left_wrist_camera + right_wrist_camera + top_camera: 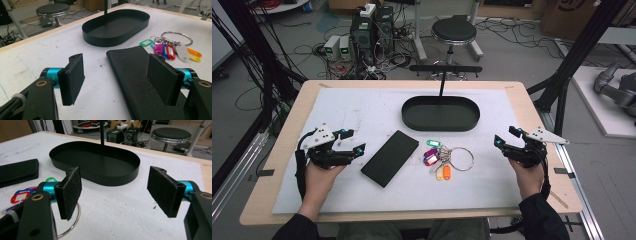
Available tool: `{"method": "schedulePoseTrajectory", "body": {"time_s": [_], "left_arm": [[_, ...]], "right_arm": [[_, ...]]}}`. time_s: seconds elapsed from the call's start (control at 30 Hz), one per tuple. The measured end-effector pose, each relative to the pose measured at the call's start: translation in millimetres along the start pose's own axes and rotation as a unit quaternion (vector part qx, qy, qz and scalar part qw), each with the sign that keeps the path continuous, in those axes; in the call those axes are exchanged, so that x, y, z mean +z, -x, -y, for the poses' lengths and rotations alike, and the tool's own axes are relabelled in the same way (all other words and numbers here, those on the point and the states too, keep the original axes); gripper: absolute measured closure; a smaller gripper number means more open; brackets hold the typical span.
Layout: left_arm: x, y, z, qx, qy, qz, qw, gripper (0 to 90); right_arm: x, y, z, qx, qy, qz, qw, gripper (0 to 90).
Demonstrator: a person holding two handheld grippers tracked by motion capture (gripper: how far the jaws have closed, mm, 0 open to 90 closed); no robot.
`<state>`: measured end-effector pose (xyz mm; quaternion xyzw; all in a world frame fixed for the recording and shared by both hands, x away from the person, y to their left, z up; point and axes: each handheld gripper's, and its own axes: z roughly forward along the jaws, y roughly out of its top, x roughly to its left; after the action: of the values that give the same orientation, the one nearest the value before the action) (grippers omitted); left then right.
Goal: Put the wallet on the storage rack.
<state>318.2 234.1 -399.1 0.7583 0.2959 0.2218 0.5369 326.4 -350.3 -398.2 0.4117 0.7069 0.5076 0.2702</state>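
**Both grippers wide apart, nothing held**

The left gripper (353,141) has its jaws spread at the near-left end of the black wallet (390,158). The right gripper (504,136), jaws parted and empty, sits right of the key ring (460,158). The oval tray (440,113) lies farther back on the bench (287,150).

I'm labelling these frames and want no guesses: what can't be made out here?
- Key tags: any writing is too small in the high view.
- Black case: near end hidden by the left gripper jaw and the bottom edge in the left gripper view.
- Key ring: partly behind the right gripper jaw in the right gripper view.
- Tray post: what it carries is unclear.
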Motion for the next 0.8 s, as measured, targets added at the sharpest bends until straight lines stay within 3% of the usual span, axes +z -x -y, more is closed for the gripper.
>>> {"method": "schedulePoseTrajectory", "body": {"time_s": [0.1,0.2,0.3,0.43,0.63,0.8], "left_arm": [[-0.9,0.0,1.9,-0.002,-0.001,0.000,1.0000,30.4],[-0.4,-0.8,3.6,-0.005,-0.007,0.001,1.0000,30.4],[-1.4,-3.4,5.2,-0.023,-0.003,0.002,0.9997,30.4],[-3.7,-2.8,7.3,-0.031,-0.003,-0.002,0.9995,30.4],[-8.4,2.6,11.7,-0.041,-0.005,-0.015,0.9991,30.4],[-10.0,9.6,16.7,-0.062,-0.019,-0.017,0.9978,30.4]], "right_arm": [[4.3,1.5,0.1,-0.007,-0.002,-0.002,1.0000,28.1],[5.5,4.1,0.1,0.002,0.001,-0.005,1.0000,28.1],[4.7,4.6,0.2,0.002,0.003,-0.004,1.0000,28.1],[3.8,5.1,0.0,0.005,0.006,-0.001,1.0000,28.2],[1.3,-0.1,-3.2,-0.012,0.014,0.008,0.9998,28.2],[3.2,-2.3,-4.8,-0.016,0.013,0.011,0.9997,28.2]]}}
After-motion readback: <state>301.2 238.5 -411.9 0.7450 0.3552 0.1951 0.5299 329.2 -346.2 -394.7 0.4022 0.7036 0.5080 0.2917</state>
